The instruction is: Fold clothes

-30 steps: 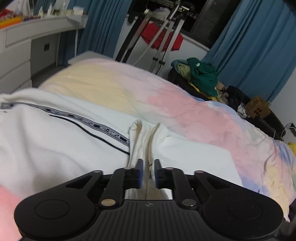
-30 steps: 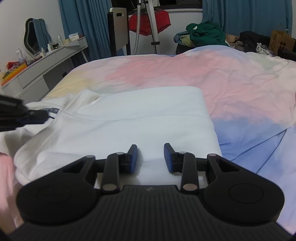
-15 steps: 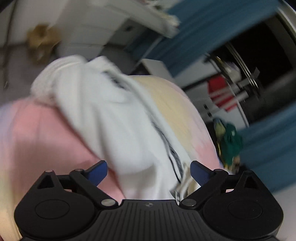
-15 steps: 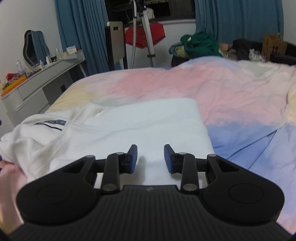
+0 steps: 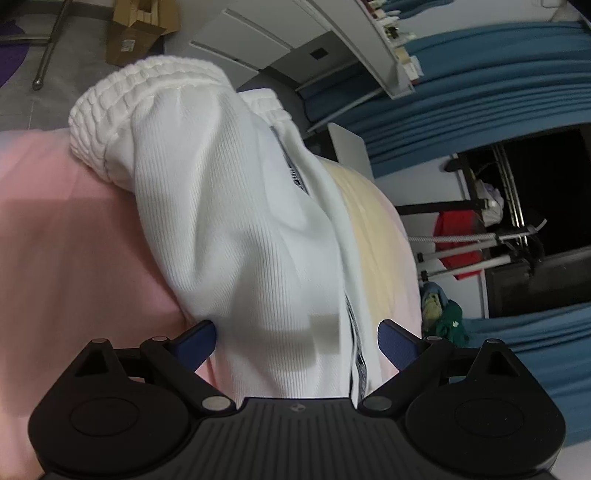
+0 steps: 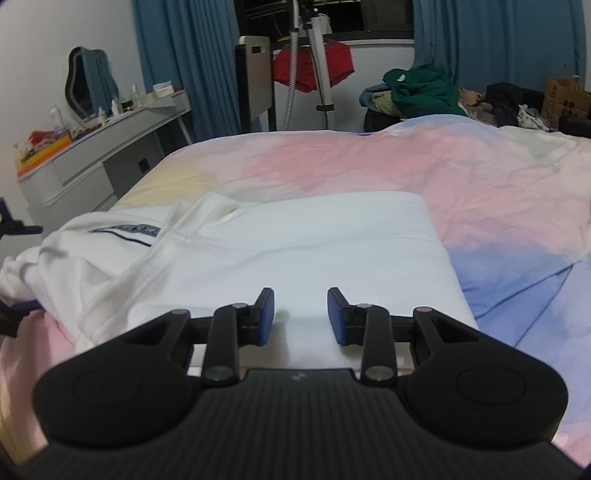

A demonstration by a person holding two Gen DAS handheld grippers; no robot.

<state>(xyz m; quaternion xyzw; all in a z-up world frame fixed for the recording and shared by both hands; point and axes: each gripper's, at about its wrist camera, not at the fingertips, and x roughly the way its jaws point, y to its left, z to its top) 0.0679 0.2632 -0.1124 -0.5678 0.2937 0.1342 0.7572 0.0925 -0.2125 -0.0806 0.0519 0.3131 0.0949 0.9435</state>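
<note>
A white ribbed sweatshirt (image 6: 314, 251) lies partly folded on the pastel bed cover (image 6: 369, 166). Its sleeve (image 5: 240, 221), with a knitted cuff (image 5: 147, 96) and a black-and-white tape stripe (image 5: 354, 347), hangs toward the bed's edge. My left gripper (image 5: 295, 332) is rolled on its side and open wide. The sleeve runs between its blue pads (image 5: 395, 343), which do not press on it. My right gripper (image 6: 301, 306) hovers over the near edge of the folded body. Its jaws stand partly apart with nothing gripped.
A grey dresser (image 6: 92, 166) with bottles stands left of the bed. A steamer stand (image 6: 321, 74) with a red garment (image 6: 314, 62) is behind it. A pile of green clothes (image 6: 421, 92) and a cardboard box (image 6: 565, 96) sit at the back right. Another box (image 5: 136, 29) lies on the floor.
My left gripper let go of a fold of the sweatshirt, opened wide, rolled sideways and moved to the sleeve at the bed's edge. The right gripper has hardly moved.
</note>
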